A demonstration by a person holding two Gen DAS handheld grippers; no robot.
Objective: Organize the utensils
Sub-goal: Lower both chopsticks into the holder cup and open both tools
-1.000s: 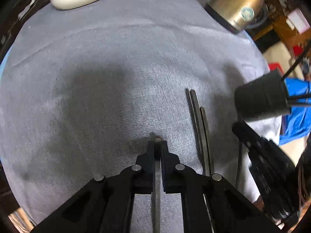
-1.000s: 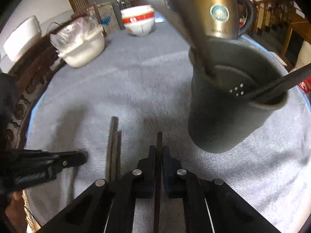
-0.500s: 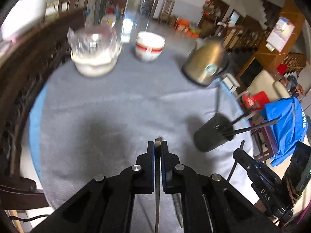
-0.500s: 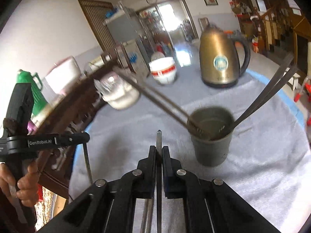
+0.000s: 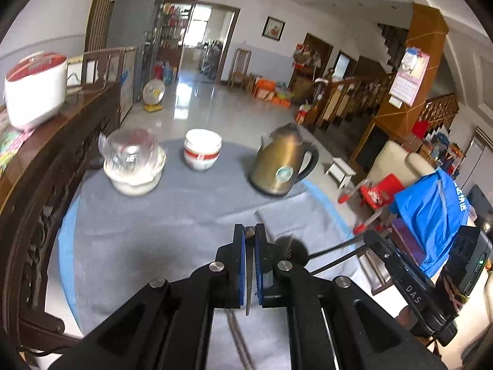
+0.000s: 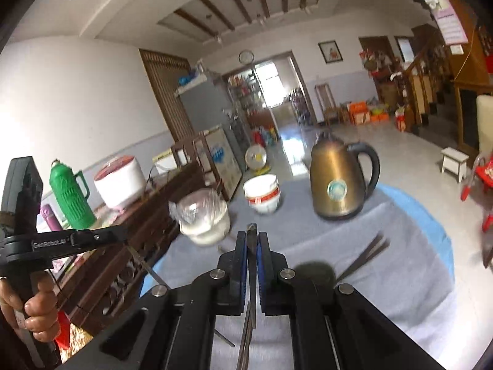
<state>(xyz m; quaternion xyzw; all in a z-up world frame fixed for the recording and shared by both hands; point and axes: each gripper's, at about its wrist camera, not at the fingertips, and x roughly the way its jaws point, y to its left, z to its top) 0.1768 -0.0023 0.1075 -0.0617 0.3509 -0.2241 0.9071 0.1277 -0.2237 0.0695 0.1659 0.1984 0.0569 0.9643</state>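
Both claws have risen well above the counter since the earlier frames, each carrying a thin dark utensil up with it, and the views now take in the room rather than the cloth.

From the left wrist, the left claw is clamped on a slim chopstick that runs back between its blue pads and ends just past their tips. Below and to the right, the dark utensil holder stands on the grey-clothed counter, partly hidden by the claw, with long handles sticking out towards the right. Farther off stand a gold kettle, a red-banded white bowl and a plastic-covered bowl.

From the right wrist, the right claw is likewise clamped on a second chopstick. The holder sits just beyond, to the right of the claw, its utensils fanning out to the right. A hand holds the other tool at the left edge.

The step appears to be the carry after pickup. Next, each stick probably needs tipping end-down over the holder's mouth, clear of the handles already inside, before the pads release.
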